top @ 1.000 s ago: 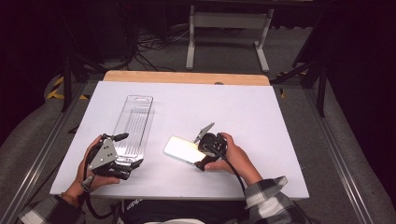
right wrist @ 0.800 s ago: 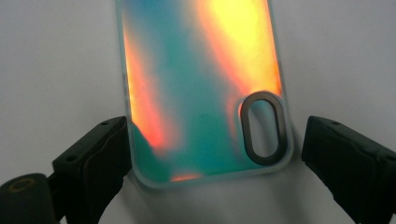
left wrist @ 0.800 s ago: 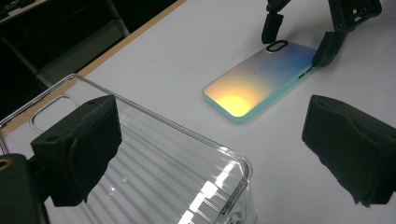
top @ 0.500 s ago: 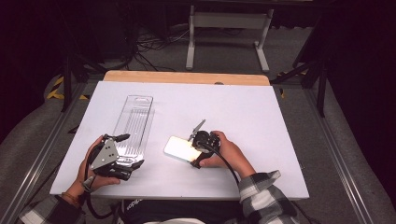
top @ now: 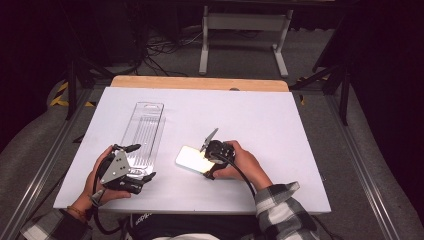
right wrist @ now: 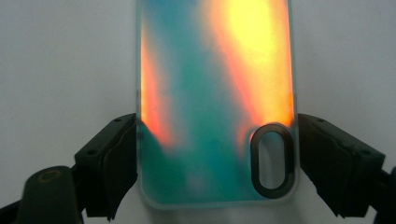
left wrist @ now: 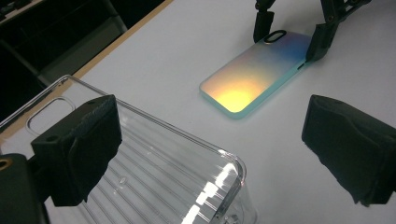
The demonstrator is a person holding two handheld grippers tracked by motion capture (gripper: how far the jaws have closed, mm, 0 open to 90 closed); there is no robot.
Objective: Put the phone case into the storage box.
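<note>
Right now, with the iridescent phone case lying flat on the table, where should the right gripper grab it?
Grip the phone case across its width at the camera-hole end, one jaw on each long edge. It lies flat, so only those thin edges offer purchase. The right gripper already straddles that end, approaching along the case's length.

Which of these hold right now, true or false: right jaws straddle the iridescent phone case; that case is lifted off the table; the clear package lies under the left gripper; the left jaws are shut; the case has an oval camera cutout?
1. The right gripper has its jaws either side of the iridescent phone case. True.
2. The case is lifted off the table. False: it lies flat on it.
3. The clear package lies under the left gripper. True.
4. The left jaws are shut. False: they stand wide apart.
5. The case has an oval camera cutout. True.
</note>
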